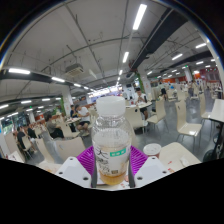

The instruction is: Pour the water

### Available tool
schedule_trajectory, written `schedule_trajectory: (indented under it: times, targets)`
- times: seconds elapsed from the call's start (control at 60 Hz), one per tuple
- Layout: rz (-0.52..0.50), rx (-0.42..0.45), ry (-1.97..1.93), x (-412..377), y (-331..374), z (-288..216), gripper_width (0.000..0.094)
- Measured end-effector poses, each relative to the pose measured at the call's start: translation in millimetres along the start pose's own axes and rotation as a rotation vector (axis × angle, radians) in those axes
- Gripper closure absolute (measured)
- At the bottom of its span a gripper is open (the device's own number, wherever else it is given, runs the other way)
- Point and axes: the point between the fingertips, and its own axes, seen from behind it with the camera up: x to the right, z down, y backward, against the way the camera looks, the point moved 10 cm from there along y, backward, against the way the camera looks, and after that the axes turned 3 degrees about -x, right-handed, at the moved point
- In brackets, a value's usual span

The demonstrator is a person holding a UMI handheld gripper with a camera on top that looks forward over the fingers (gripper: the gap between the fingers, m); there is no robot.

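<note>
Gripper view: one clear plastic water bottle [111,135] with a white screw cap and a green-and-white label stands upright between the tool's [111,168] two fingers, whose purple pads [88,157] press its lower body on both sides. One white cup [152,150] sits just beside it on the table [180,153]. Chairs [188,128] fill the hall beyond.

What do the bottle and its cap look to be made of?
Bottle: likely clear plastic, since the room shows through its glossy wall; a green-and-white printed label, paper or film, wraps it. Cap: opaque white, probably plastic. The hand-held gripper holds the bottle.
</note>
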Motion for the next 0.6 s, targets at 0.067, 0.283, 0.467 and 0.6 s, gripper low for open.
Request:
schedule_trajectory:
  times: [0.067, 0.283, 0.467, 0.6]
  targets:
    - [0.057, -0.015, 0.075, 31.9, 0.5, 12.6, 0.0518]
    - [0.174, -0.138, 0.212, 106.7, -2.9, 89.0, 0.0515]
    - [0.200, -0.199, 0.199, 136.4, -0.4, 140.3, 0.0513]
    - [0.214, -0.188, 0.194, 143.5, 5.4, 160.3, 0.0504]
